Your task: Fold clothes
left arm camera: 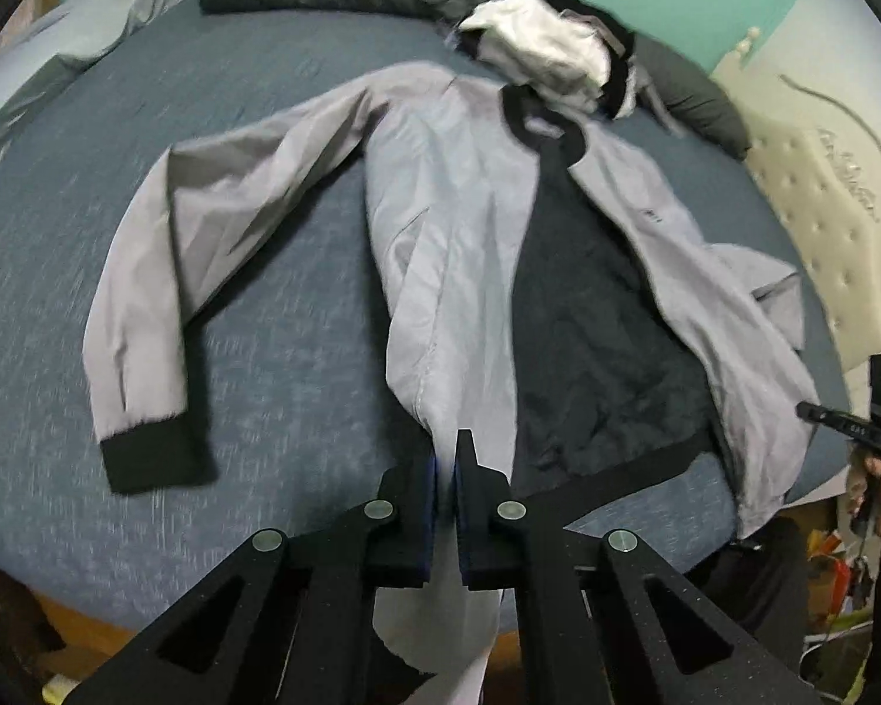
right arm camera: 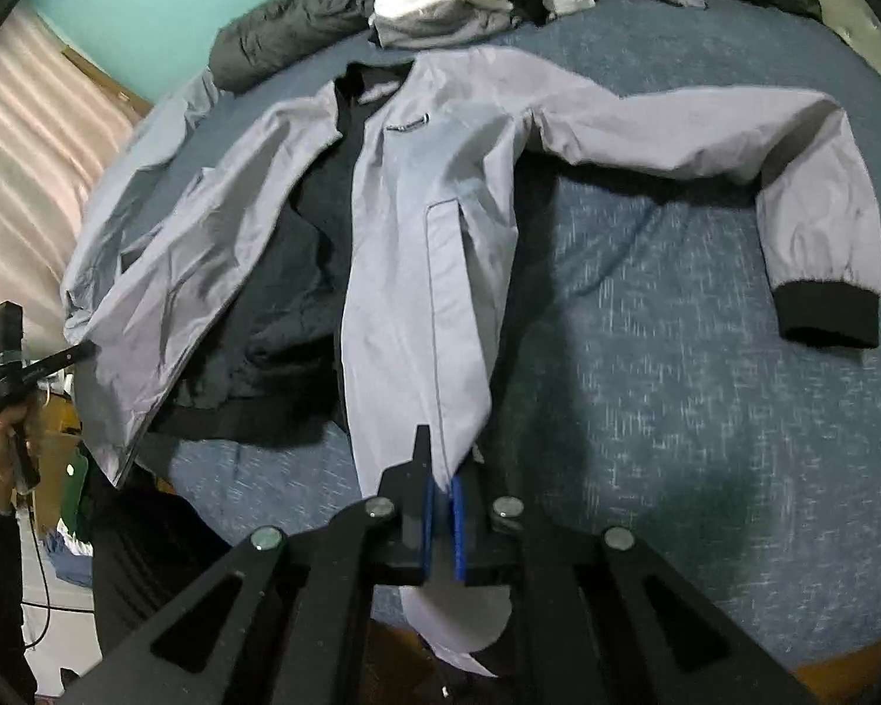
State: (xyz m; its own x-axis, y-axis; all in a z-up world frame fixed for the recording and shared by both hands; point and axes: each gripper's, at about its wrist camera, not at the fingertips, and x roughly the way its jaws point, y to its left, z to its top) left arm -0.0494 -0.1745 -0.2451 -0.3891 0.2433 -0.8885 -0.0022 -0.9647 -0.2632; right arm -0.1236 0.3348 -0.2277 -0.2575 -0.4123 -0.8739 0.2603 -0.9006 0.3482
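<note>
Both the left tongs (left arm camera: 447, 470) and right tongs (right arm camera: 440, 479) pinch the jacket (left arm camera: 458, 223) at its near hem, each on one front panel; thin, limp, slick cloth that likely slips unless gripped at seams.

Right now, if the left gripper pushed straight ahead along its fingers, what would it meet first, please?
The left gripper is shut on the grey jacket's lower front panel, so it would press into that panel directly, then likely run up towards the black collar. Depth beyond is unclear.
</note>
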